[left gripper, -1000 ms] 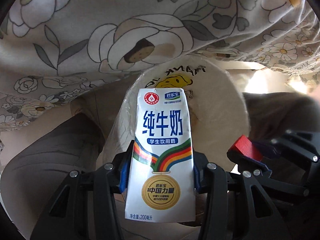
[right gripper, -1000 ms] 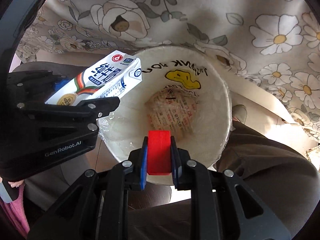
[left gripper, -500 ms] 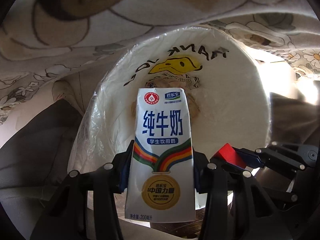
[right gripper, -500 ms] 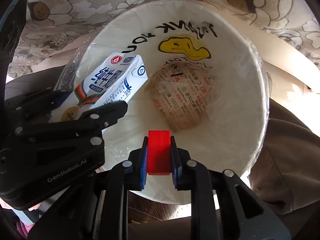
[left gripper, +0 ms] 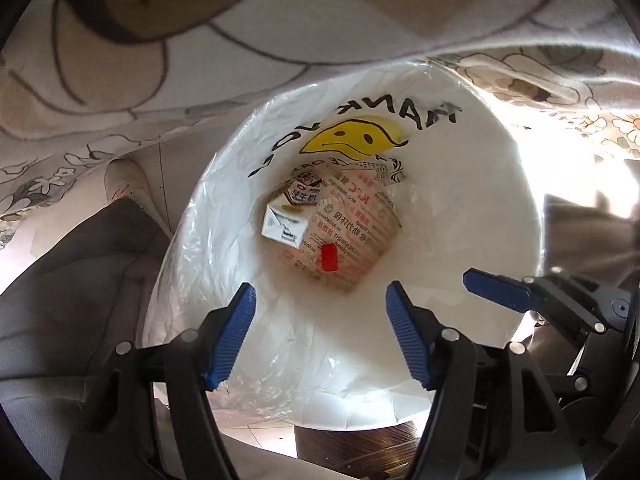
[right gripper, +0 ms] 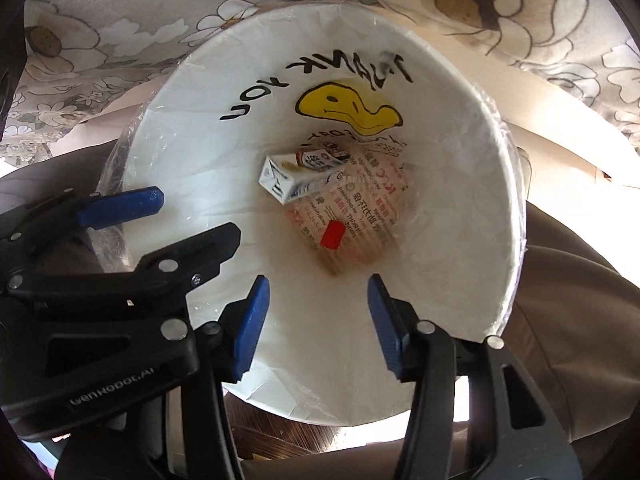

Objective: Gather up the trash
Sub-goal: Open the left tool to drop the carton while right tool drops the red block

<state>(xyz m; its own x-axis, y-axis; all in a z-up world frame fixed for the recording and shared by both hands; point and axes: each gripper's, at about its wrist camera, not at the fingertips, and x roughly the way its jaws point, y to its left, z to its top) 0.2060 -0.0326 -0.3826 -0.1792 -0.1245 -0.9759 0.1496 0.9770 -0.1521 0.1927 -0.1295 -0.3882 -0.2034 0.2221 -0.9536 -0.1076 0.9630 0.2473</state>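
Left wrist view. The left gripper [left gripper: 320, 336] is held over the mouth of the bin [left gripper: 516, 208], pointed steeply down into it. Its jaws have just been opening and are seen spread, with nothing between the blue pads [left gripper: 234, 336]. The milk carton [left gripper: 290, 216] is found lying on its side at the bottom of the bin, resting against a printed paper wrapper [left gripper: 352, 232]. The red block [left gripper: 329, 257] is seen on top of that wrapper. The bin is lined with a clear plastic bag bearing a yellow smiley [left gripper: 352, 140]. The right gripper [left gripper: 496, 290] is noted at the right edge, over the same rim. A flowered cloth [left gripper: 200, 32] hangs just above the bin.

Right wrist view. The right gripper [right gripper: 316, 320] is likewise held above the bin [right gripper: 480, 240], aimed downward. Its jaws have just been opening and stand apart, empty. The red block [right gripper: 333, 235] lies on the paper wrapper [right gripper: 360, 216], well below the pads; the milk carton [right gripper: 300, 174] lies beside it, touching the wrapper. The left gripper [right gripper: 160, 220] is seen at the left, over the rim.

Judgement: both grippers are positioned over the opening so that released items fall inside the liner, not outside. Both items are judged deposited.
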